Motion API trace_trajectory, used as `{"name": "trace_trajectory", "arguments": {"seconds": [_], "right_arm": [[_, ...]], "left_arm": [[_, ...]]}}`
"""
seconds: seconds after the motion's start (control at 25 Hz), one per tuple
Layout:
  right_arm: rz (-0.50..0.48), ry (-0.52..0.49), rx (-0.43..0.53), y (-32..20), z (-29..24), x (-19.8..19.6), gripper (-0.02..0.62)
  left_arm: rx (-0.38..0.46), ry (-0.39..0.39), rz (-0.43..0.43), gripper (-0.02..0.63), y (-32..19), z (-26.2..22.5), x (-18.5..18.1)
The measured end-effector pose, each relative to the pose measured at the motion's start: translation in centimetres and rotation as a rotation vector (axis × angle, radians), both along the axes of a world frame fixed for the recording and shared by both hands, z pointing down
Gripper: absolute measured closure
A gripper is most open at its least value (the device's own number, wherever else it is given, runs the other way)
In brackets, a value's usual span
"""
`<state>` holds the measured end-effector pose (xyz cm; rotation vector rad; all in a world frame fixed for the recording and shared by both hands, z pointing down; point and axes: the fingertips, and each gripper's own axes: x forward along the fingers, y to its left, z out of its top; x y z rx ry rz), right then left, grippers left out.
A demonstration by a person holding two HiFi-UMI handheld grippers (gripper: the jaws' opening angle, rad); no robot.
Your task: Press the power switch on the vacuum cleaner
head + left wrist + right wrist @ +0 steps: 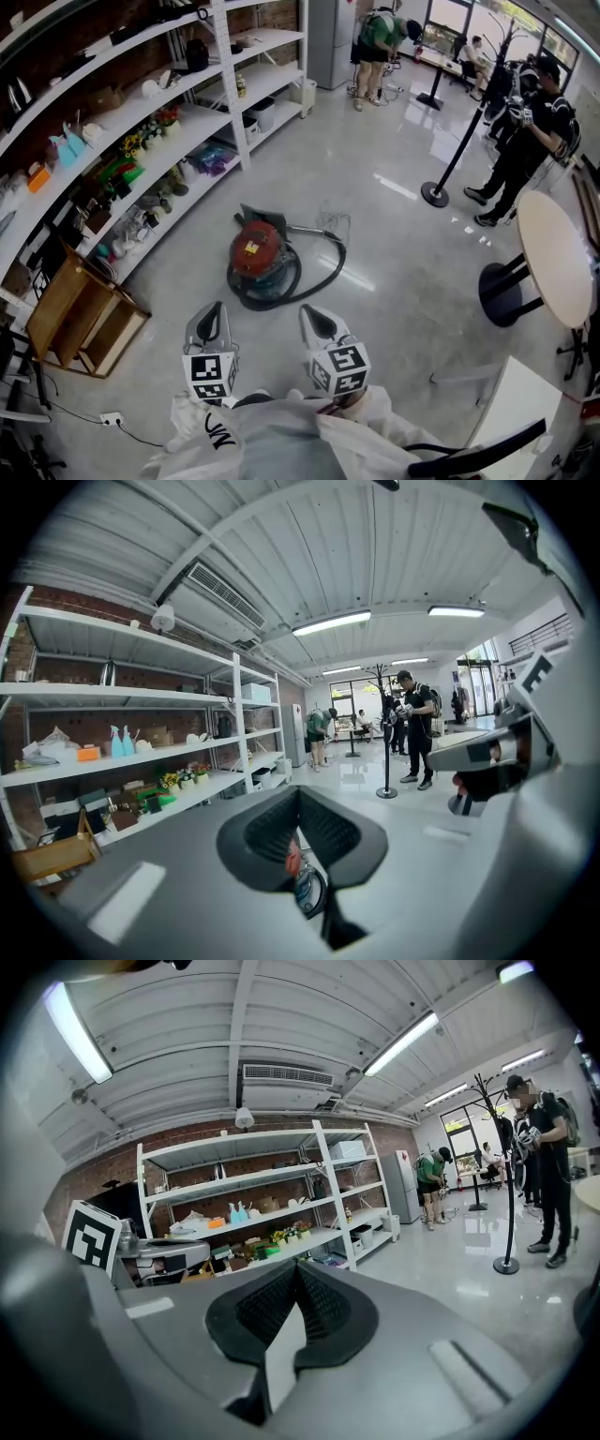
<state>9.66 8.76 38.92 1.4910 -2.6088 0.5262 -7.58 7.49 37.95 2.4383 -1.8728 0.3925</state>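
Several long white shelves (216,122) run well off to the left of the left gripper (213,314). Off to the right of the right gripper (317,319) stands a round table (553,258). Straight ahead of both grippers, well apart from them on the floor (394,244), sits the red vacuum cleaner (256,251), its black hose (272,302) looped round it. Each gripper's jaws are closed tip to tip, with nothing between them; neither touches the vacuum cleaner.

Shelves (202,117): white, cluttered, along my left;
Crate (80,314): wooden, open, beside those shelves;
Table (553,253): round, pale, on my right
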Motion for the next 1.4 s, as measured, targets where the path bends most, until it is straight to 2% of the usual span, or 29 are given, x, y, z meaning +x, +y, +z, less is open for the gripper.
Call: {"name": "trace_trajectory", "arguments": {"seconds": [0.6,0.8,1.4], "right_arm": [[-0.005,-0.004,-0.054,2.0,1.6,-3.5,0.594],[-0.009,0.009,-0.060,2.0,1.6,-4.7,0.594],[0.003,0.046,-0.015,0.7,-0.8,-5.0,0.595]], "left_arm": [[-0.070,0.037,0.015,0.606,2.6,2.4,-2.2],[-0.064,0.056,0.006,0.606,2.4,2.4,-3.4],[-0.032,0.087,0.021,0.606,1.4,1.5,-3.5]]}}
